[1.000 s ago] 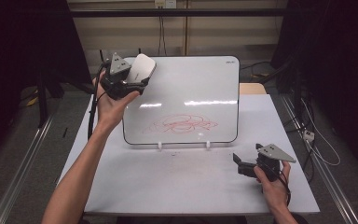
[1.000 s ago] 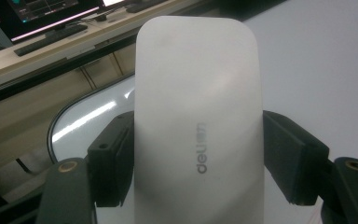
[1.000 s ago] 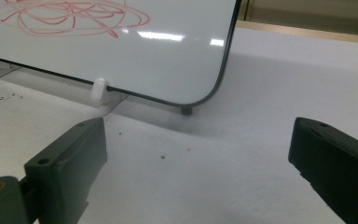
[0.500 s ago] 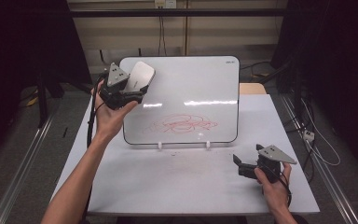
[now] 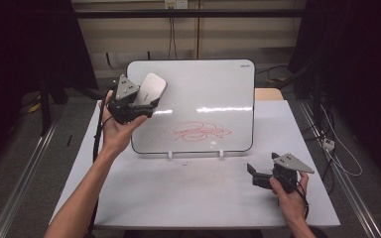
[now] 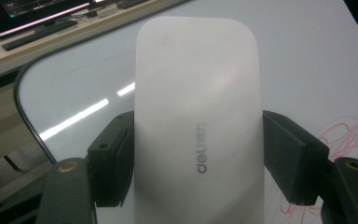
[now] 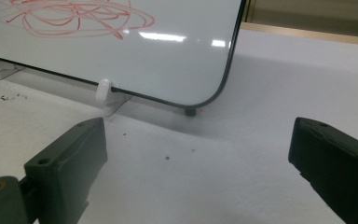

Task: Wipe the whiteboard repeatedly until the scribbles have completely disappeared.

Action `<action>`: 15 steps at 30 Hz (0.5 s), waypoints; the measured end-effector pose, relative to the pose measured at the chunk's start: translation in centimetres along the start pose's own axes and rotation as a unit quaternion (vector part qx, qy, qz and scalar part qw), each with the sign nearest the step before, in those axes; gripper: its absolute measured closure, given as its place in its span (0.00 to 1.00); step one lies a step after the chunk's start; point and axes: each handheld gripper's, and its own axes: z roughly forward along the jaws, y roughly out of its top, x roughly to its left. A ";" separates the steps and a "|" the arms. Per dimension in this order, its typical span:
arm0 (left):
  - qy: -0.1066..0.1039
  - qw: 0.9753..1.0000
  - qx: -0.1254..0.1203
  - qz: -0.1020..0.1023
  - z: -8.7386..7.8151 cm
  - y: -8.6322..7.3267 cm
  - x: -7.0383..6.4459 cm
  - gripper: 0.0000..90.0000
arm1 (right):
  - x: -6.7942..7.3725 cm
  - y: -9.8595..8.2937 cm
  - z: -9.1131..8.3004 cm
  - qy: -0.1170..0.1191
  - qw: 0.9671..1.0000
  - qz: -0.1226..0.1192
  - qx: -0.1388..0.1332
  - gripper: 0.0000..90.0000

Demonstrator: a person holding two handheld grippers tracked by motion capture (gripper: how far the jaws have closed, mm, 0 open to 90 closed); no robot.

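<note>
At the whiteboard's [image 5: 198,106] upper-left corner, the left gripper [image 5: 140,99] clamped a white eraser [image 6: 198,121] across its lower sides; it looked light, rigid and smooth, so likely slippery. Right gripper [image 5: 254,174] rested wide, empty, near the table [image 5: 178,198] edge.

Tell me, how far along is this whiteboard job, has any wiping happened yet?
Done: the left gripper is shut on the white eraser, held up by the whiteboard's upper left corner. In hand: bringing the eraser toward the board, it seems. Left: the red scribble looks whole, so wiping has probably not begun. The right gripper rests open near the table's front right.
</note>
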 end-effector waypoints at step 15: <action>-0.026 0.999 0.035 0.028 1.0 -3.2 -3.2 0.35 | 0.0 -0.2 -0.3 0.003 1.000 -0.003 -0.001 0.05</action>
